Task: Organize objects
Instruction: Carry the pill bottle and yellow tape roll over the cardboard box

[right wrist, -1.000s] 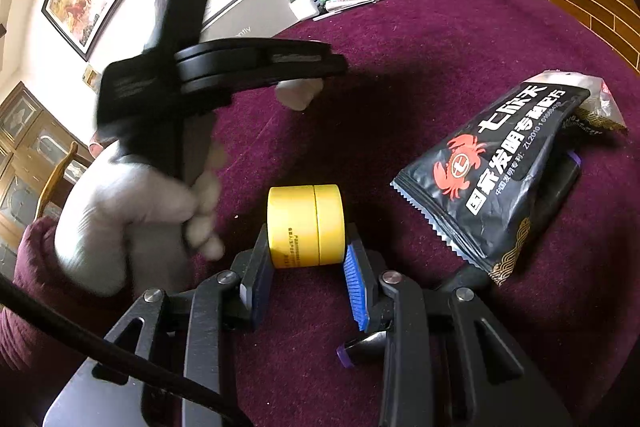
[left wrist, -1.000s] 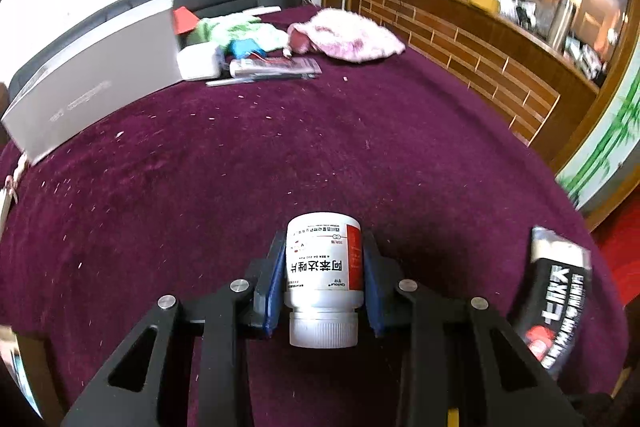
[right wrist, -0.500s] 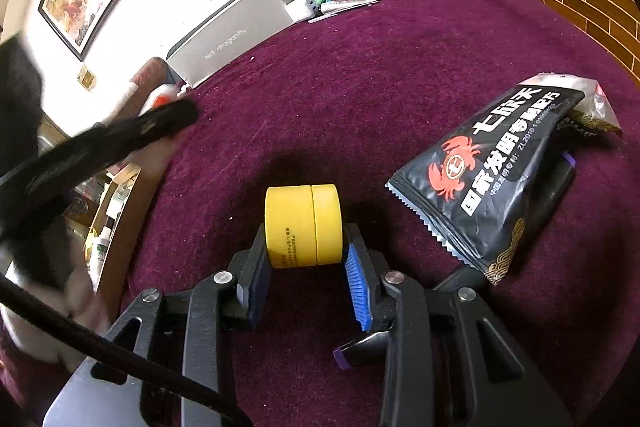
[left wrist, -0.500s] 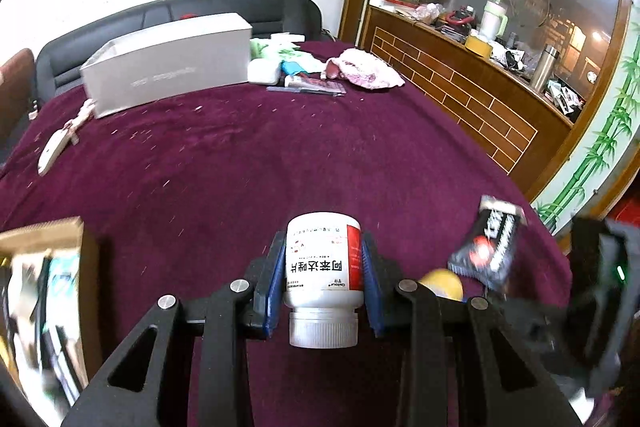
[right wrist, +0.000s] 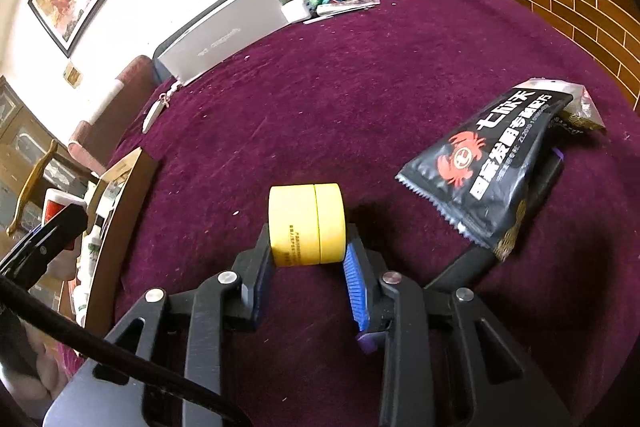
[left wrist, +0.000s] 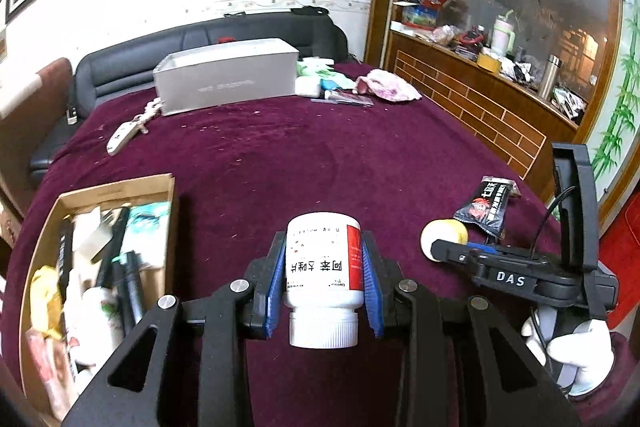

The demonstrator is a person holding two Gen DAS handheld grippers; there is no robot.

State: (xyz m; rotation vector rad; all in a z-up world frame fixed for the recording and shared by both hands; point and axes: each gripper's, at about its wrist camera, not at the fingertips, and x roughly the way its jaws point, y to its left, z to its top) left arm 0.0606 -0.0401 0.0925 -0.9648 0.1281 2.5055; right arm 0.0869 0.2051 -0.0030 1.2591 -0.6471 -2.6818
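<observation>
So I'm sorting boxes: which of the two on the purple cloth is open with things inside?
The brown cardboard box near the left gripper, packed with items; the long grey box sits far back, contents unseen.

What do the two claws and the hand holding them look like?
Both the left claw and the right claw have black angular frames with silver bolts and blue ribbed pads. The right one is marked "DAS", trails a black cable, and is held by a white-gloved hand.
</observation>
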